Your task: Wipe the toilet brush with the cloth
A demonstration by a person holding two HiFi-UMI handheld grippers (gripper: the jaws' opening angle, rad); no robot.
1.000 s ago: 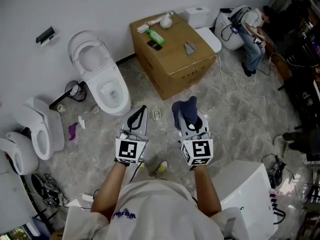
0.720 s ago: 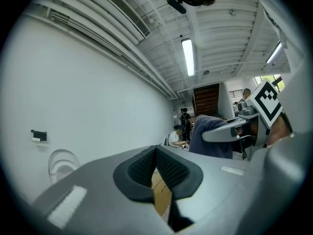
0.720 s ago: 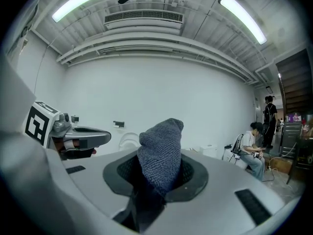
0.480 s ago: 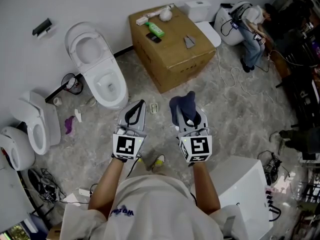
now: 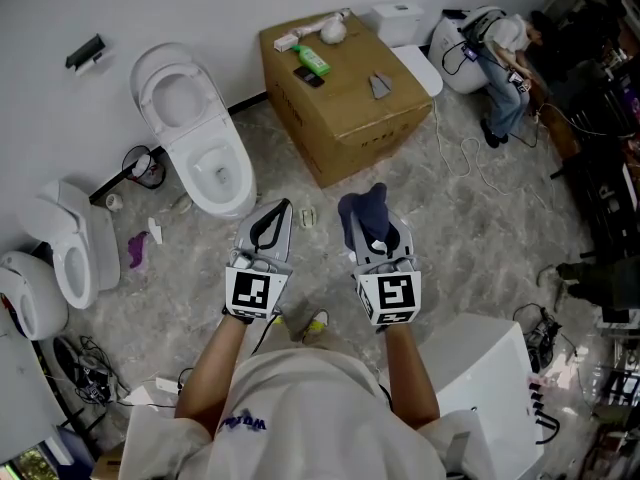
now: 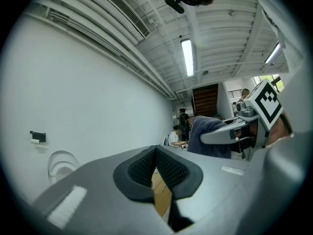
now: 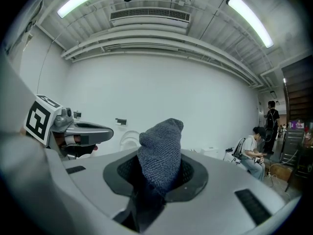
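So the cloth, a dark blue-grey knit one, is pinched in the right gripper. The jaws are clamped on its lower part and the bunched top pokes out past the tips. The toilet brush looks to be the white thing with the round head lying at the far edge of the cardboard box. It's well away from both grippers and touching neither, and too small to say much more about. Near it on the box top sit a green bottle, a dark flat item and a small grey piece. The left gripper is held just beside the right one, over the marbled floor, jaws closed tip to tip with nothing between them. A white toilet with its lid up stands left of the box by the wall, and a person sits in the far right corner.
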